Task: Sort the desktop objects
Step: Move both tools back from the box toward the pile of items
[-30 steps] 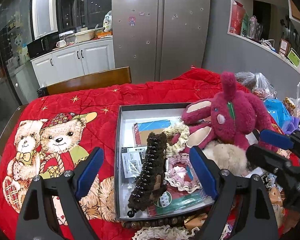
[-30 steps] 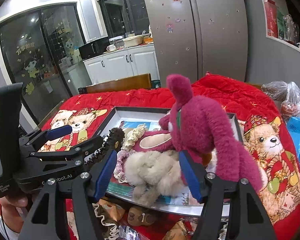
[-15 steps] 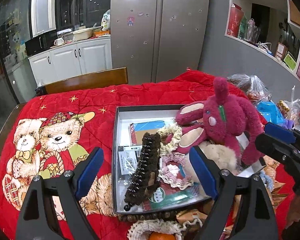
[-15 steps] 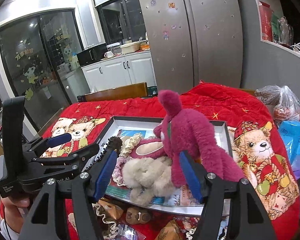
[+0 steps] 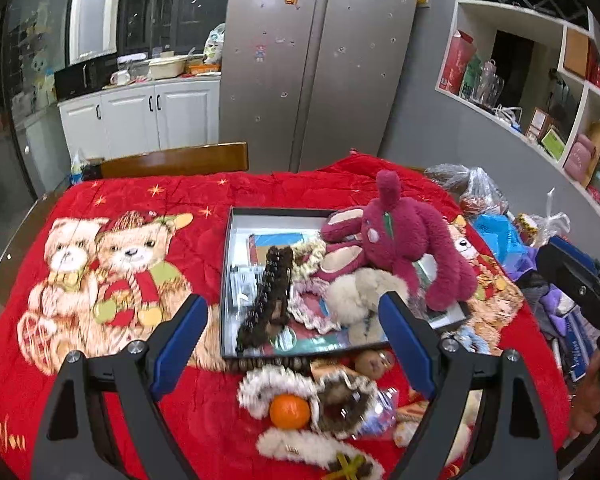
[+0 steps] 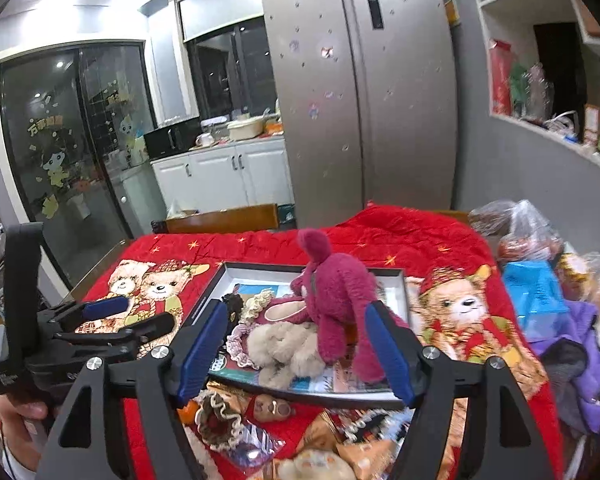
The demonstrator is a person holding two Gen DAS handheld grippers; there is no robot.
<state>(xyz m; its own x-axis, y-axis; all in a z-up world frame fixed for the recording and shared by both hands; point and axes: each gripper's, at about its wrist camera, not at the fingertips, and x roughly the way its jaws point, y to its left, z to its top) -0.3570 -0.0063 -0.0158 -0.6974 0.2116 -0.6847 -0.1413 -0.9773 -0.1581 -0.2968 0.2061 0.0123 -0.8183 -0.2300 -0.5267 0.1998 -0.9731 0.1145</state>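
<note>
A grey shallow box [image 5: 236, 216] sits mid-table [image 6: 300, 267]. In it lie a magenta plush rabbit [image 5: 404, 236] [image 6: 336, 296], a beige furry item [image 5: 356, 296] [image 6: 284, 344], a dark claw hair clip [image 5: 270, 288], scrunchies and cards. In front of the box lie an orange [image 5: 290, 411], frilly scrunchies [image 5: 284, 380] and snack packets [image 6: 356, 444]. My left gripper [image 5: 292, 352] is open and empty, above the box's near edge. My right gripper [image 6: 296, 352] is open and empty, raised before the rabbit. The left gripper shows in the right wrist view [image 6: 112, 316].
A red teddy-bear quilt [image 5: 100, 272] covers the table. Plastic bags and a blue bag [image 6: 536, 292] crowd the right edge with purple cloth [image 6: 584, 320]. A wooden chair back [image 5: 172, 162] stands behind the table. A fridge [image 5: 320, 60] and wall shelves are beyond.
Both grippers have pulled back and upward from the box, staying open. More of the near-edge clutter, including the orange, has come into view.
</note>
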